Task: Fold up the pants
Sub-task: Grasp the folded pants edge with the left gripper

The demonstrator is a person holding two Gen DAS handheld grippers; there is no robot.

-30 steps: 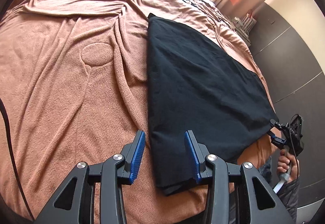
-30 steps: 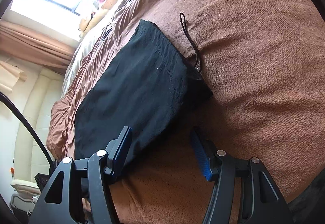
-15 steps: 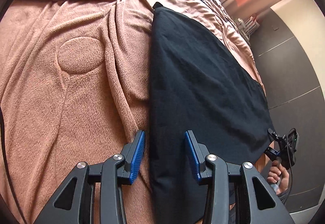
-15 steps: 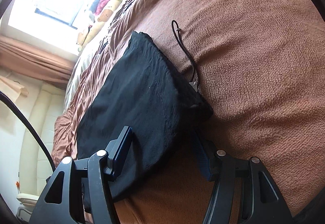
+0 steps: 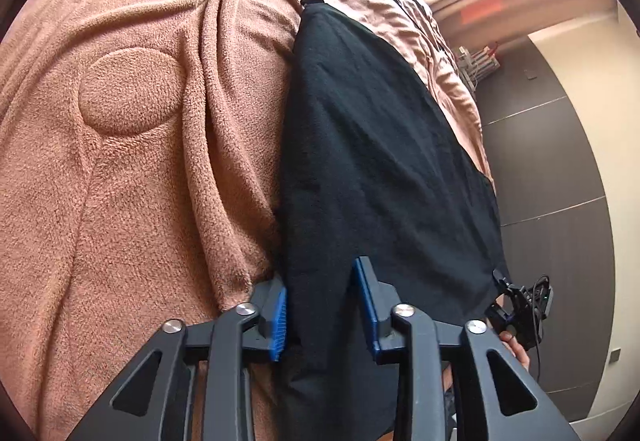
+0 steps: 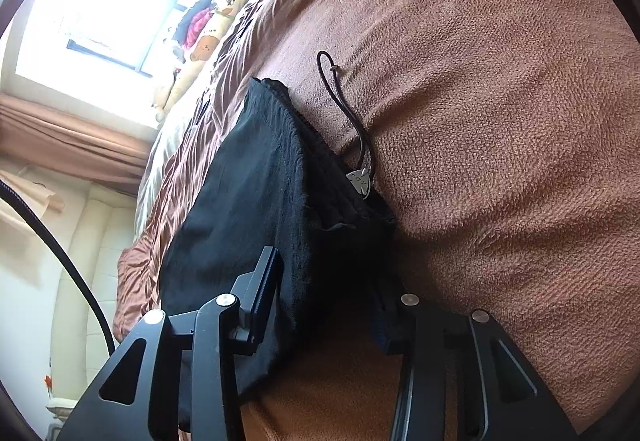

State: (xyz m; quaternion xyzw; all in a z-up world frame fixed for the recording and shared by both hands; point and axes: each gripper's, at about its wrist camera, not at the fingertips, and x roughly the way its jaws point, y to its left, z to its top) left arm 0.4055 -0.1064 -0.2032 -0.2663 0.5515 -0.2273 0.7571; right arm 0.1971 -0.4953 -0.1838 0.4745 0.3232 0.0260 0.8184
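Observation:
Black pants (image 5: 372, 169) lie flat on a brown fleece blanket (image 5: 132, 169). My left gripper (image 5: 322, 307) is open, its blue pads on either side of the pants' near left edge. In the right wrist view the pants (image 6: 248, 201) lie left of centre, with a black drawstring (image 6: 344, 101) and a metal tag trailing onto the blanket (image 6: 500, 121). My right gripper (image 6: 326, 299) is open and straddles the near waistband corner of the pants. The right gripper also shows in the left wrist view (image 5: 520, 305) at the pants' far corner.
Stuffed toys (image 6: 208, 29) line the window at the head of the bed. A dark wardrobe wall (image 5: 560, 169) stands beyond the bed's right edge. A black cable (image 6: 60, 249) hangs at the left of the right wrist view. The blanket has folds left of the pants.
Both grippers have moved forward and down onto the pants' edge. The cloth now lies between each pair of open fingers. The pants have not moved.

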